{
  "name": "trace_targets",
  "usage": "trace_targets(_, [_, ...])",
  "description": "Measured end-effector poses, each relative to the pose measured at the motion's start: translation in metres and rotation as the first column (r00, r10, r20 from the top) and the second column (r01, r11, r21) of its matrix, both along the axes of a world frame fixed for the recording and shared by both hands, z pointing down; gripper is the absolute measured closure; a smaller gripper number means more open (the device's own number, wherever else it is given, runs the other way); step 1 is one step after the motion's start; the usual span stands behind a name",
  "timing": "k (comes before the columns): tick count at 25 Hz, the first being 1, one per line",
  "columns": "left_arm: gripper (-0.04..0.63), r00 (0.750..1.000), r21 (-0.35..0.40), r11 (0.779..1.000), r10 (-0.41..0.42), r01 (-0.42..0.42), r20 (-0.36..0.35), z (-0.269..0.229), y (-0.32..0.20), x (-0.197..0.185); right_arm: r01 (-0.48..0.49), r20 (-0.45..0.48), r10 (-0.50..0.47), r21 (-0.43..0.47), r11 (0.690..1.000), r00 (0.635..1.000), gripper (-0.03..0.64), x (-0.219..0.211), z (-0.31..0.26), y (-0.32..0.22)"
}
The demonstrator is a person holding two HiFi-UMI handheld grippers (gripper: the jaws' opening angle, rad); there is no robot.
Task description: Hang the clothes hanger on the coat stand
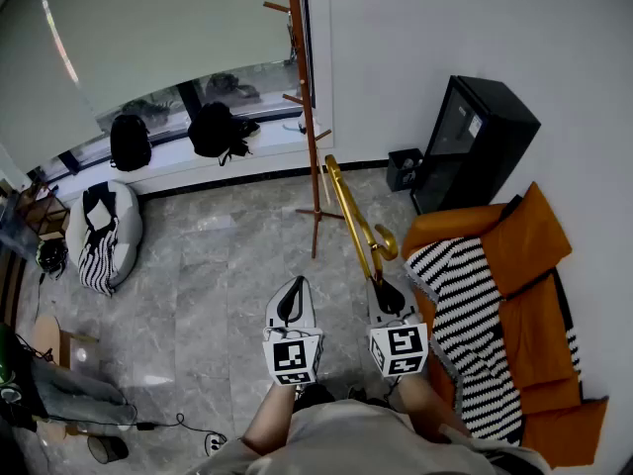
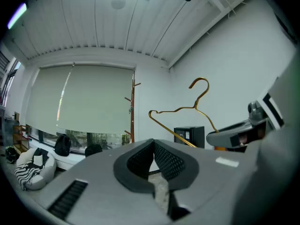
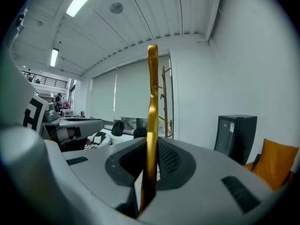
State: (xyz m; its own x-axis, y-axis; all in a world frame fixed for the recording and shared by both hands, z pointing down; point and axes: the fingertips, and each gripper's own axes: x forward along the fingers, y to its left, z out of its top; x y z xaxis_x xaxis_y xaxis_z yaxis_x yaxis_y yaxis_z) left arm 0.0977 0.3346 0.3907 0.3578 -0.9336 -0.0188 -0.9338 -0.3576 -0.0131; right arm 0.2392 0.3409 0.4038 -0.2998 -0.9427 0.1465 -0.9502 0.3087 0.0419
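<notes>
Gold hanger clamped between right gripper jaws, rising past tips; left gripper jaws pressed together, nothing held

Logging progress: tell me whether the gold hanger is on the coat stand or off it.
Off. The right gripper is shut on the hanger, holding it in the air, apart from the coat stand.
</notes>
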Motion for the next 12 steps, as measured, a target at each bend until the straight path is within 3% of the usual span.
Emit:
trace_targets(4, [0.584, 1.000, -0.035, 0.999, -0.017, 0.018, 0.019, 0.008, 0.008, -0.009, 0.035, 0.029, -0.034, -0.033, 0.999, 0.999, 0.584, -0.015, 0.009, 0.008])
trace_targets(12, [0.584, 1.000, -0.055, 0.999, 0.001, 0.000, 0.017, 0.015, -0.002, -0.032, 0.009, 0.054, -0.007, -0.045, 0.999, 0.999, 0.584, -0.038, 0.014, -0.001])
